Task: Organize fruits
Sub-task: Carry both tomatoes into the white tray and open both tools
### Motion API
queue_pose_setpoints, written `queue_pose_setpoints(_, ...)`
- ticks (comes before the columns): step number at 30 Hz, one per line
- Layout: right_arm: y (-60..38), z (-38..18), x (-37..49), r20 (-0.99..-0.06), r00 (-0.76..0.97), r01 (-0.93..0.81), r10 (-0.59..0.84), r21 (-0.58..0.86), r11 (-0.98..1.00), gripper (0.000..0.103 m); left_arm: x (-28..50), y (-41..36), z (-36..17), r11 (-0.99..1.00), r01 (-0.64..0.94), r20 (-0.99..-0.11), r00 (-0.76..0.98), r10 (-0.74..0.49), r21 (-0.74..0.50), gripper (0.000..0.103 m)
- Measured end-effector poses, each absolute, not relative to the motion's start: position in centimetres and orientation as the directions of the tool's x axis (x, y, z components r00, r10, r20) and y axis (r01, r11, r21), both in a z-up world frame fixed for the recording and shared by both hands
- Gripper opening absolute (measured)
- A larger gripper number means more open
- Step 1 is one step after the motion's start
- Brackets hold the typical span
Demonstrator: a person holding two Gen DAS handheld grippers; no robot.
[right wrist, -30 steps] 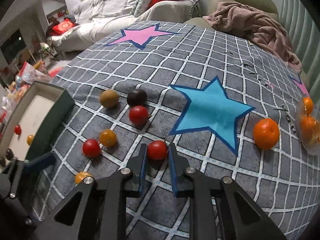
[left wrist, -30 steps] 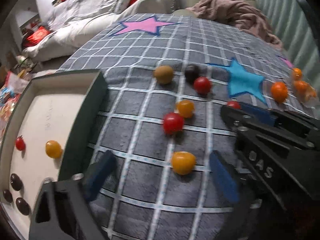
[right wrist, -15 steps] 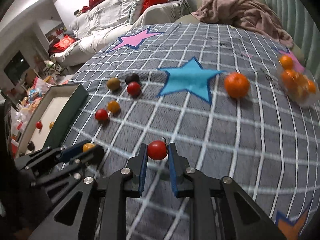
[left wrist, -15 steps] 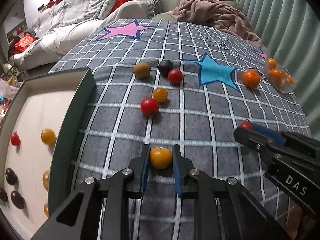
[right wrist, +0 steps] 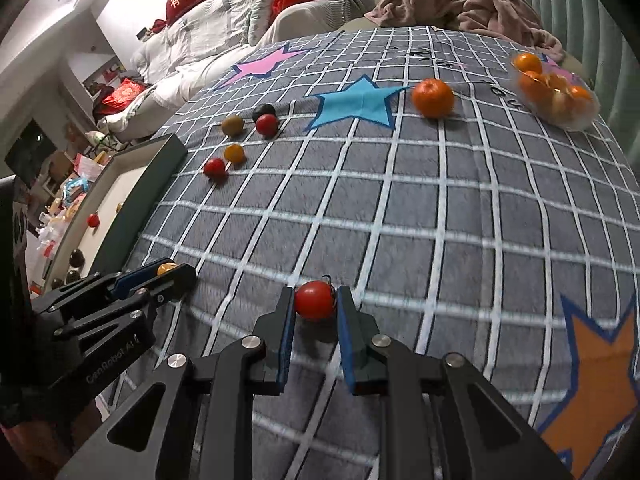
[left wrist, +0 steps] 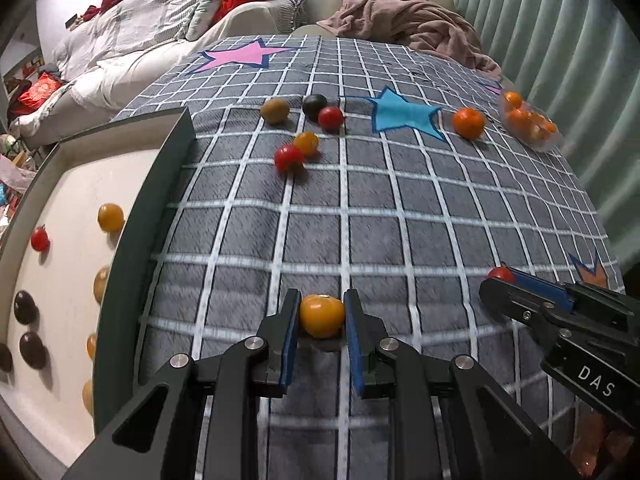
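Note:
My left gripper (left wrist: 321, 316) is shut on a yellow-orange cherry tomato (left wrist: 322, 315) and holds it above the grey checked cloth. My right gripper (right wrist: 315, 302) is shut on a red cherry tomato (right wrist: 315, 300); it also shows at the right of the left wrist view (left wrist: 502, 276). A dark-rimmed white tray (left wrist: 156, 216) at the left holds several small fruits. Loose on the cloth lie a red tomato (left wrist: 288, 157), a yellow one (left wrist: 306, 143), a brown fruit (left wrist: 275, 110), a dark one (left wrist: 314, 105), another red one (left wrist: 331, 117) and a tangerine (left wrist: 468, 122).
A clear bag of tangerines (left wrist: 528, 122) lies at the far right of the cloth. A pink blanket (left wrist: 408, 28) and a sofa with cushions (left wrist: 168, 12) lie beyond. The left gripper shows at the left of the right wrist view (right wrist: 160, 274), near the tray's edge (right wrist: 160, 164).
The left gripper closed on the yellow-orange tomato and lifted it. Both grippers have pulled back toward me and risen, each carrying its tomato; the loose fruits now look farther away.

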State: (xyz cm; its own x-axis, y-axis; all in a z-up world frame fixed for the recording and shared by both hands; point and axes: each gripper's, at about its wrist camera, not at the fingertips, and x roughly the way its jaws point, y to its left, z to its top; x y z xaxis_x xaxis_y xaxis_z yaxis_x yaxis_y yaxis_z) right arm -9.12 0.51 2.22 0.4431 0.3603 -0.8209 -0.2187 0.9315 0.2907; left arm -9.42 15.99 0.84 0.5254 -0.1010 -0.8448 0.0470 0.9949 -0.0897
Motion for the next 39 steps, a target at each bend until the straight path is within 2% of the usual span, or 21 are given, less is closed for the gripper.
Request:
queue_pose_setpoints(17, 3.8, 7.3, -11.5, -0.791, 0.488, -0.297, 0.369, 0.247, 0.922, 0.022, -13.1, 20.2, 6.8, 0.991, 0.049, -0.782, 0.609, -0.130, -0.127, 0.023)
queue_pose_setpoints(26, 9.2, 10.2, -11.3, -0.777, 0.471, -0.387, 0.418, 0.244, 0.889, 0.022, -14.1, 28.2, 9.0, 0.993, -0.028, -0.761, 0.645, -0.072, -0.117, 0.023)
queue_pose_setpoints(34, 16.4, 12.2, -9.9, -0.775, 0.428, -0.502, 0.465, 0.224, 0.835, 0.022, -13.2, 36.1, 10.1, 0.989, -0.136, -0.765, 0.642, 0.048, -0.053, 0.023)
queue_pose_setpoints(39, 20.7, 12.5, -7.5, -0.782, 0.398, -0.548, 0.480, 0.218, 0.808, 0.022, -11.2, 38.1, 9.4, 0.981, -0.186, -0.781, 0.621, 0.069, -0.061, 0.023)
